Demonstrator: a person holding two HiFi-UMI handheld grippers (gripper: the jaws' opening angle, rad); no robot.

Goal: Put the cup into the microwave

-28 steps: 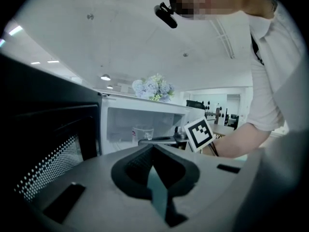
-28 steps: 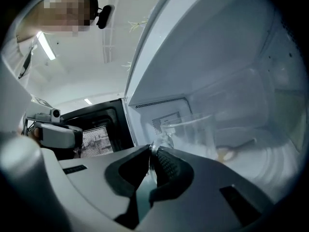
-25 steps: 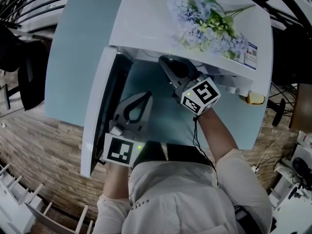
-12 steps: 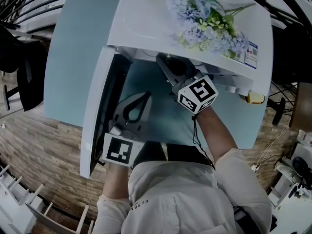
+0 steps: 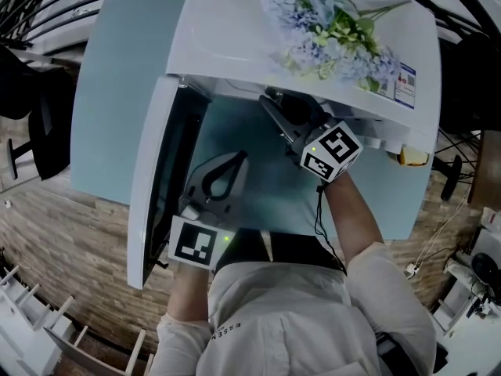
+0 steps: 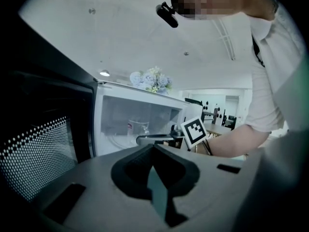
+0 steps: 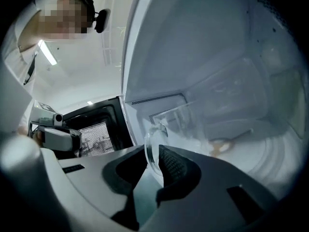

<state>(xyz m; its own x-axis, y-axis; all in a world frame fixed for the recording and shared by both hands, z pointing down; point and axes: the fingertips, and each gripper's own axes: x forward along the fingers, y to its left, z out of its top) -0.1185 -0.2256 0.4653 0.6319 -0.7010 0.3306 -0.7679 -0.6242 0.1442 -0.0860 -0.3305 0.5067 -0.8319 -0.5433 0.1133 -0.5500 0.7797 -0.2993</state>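
Observation:
A clear glass cup (image 7: pixel 193 124) with a handle stands inside the white microwave (image 5: pixel 235 45), over its glass turntable (image 7: pixel 275 151). My right gripper (image 7: pixel 152 161) reaches into the cavity and is shut on the cup's handle. From the left gripper view the cup (image 6: pixel 138 127) shows inside the lit cavity, with the right gripper (image 6: pixel 154 139) just in front of it. In the head view the right gripper (image 5: pixel 280 108) disappears under the microwave's top, and the cup is hidden there. My left gripper (image 5: pixel 227 167) is shut with nothing in it, low in front of the opening.
The microwave door (image 5: pixel 153 186) hangs wide open on the left, its dotted window (image 6: pixel 38 149) close beside my left gripper. A bunch of pale blue artificial flowers (image 5: pixel 329 30) lies on the microwave's top. The microwave stands on a light blue table (image 5: pixel 109 77).
My right gripper has shifted slightly right and deeper into the microwave cavity with the cup. The left gripper has hardly moved.

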